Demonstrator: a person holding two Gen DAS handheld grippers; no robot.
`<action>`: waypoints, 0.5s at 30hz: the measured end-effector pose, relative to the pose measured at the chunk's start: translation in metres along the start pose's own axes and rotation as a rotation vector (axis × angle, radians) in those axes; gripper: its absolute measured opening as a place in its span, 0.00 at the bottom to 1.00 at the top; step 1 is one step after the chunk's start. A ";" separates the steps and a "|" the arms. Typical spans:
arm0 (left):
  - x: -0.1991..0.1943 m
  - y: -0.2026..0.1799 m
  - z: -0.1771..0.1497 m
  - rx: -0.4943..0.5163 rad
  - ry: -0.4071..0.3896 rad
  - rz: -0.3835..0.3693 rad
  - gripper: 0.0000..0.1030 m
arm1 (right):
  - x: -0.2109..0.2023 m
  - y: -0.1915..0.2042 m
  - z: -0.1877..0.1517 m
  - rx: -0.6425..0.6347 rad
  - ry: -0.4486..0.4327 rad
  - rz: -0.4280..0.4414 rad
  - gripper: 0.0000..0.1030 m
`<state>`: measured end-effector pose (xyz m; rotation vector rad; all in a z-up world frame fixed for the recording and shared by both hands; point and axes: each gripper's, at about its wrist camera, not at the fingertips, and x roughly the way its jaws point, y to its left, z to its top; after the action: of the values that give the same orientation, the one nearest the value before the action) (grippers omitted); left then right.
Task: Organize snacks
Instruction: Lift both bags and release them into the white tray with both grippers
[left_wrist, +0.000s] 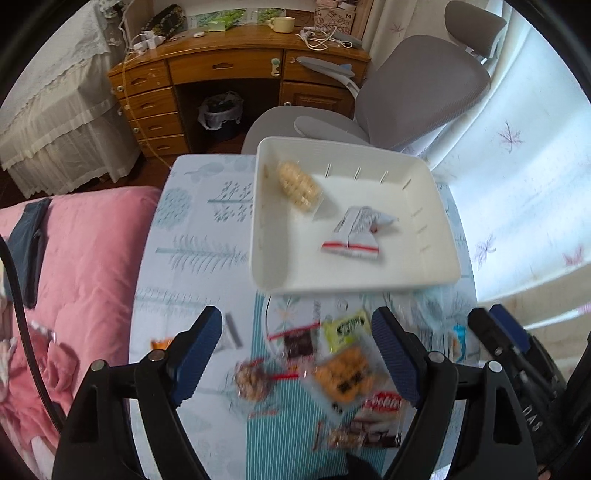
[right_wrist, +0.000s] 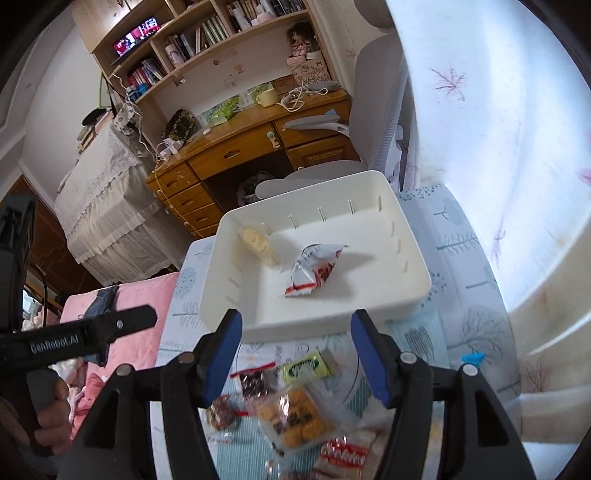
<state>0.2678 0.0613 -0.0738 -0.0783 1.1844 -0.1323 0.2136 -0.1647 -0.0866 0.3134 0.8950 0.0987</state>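
A white tray (left_wrist: 436, 229) (right_wrist: 413, 291) sits on the patterned tablecloth. It holds a clear pack of pale biscuits (left_wrist: 298, 183) (right_wrist: 260, 245) and a white-and-red packet (left_wrist: 356, 232) (right_wrist: 314, 271). A pile of snack packs lies in front of the tray: an orange-puff bag (left_wrist: 345, 374) (right_wrist: 295, 415), a green packet (left_wrist: 347, 328) (right_wrist: 306, 365), a dark packet (left_wrist: 299, 343) (right_wrist: 253, 382), a nut pack (left_wrist: 253, 380) and a red "Cookies" pack (left_wrist: 382, 404) (right_wrist: 343, 456). My left gripper (left_wrist: 295, 350) is open above the pile. My right gripper (right_wrist: 295, 354) is open above the same pile; both are empty.
A pink quilt (left_wrist: 85, 258) lies left of the table. A grey office chair (left_wrist: 417, 96) and a wooden desk (left_wrist: 236, 70) stand behind it. A bright curtained window (left_wrist: 524, 166) is on the right. The right gripper's body (left_wrist: 509, 354) shows beside my left one.
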 end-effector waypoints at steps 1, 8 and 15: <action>-0.007 0.001 -0.010 -0.005 -0.004 0.003 0.80 | -0.006 0.000 -0.005 -0.004 -0.003 0.003 0.60; -0.043 0.002 -0.077 -0.043 -0.029 0.018 0.80 | -0.043 -0.006 -0.044 -0.034 0.000 0.033 0.62; -0.062 0.004 -0.142 -0.108 -0.035 0.031 0.80 | -0.072 -0.004 -0.084 -0.097 0.030 0.060 0.65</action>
<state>0.1130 0.0755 -0.0705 -0.1563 1.1570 -0.0398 0.1031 -0.1653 -0.0826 0.2494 0.9075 0.2020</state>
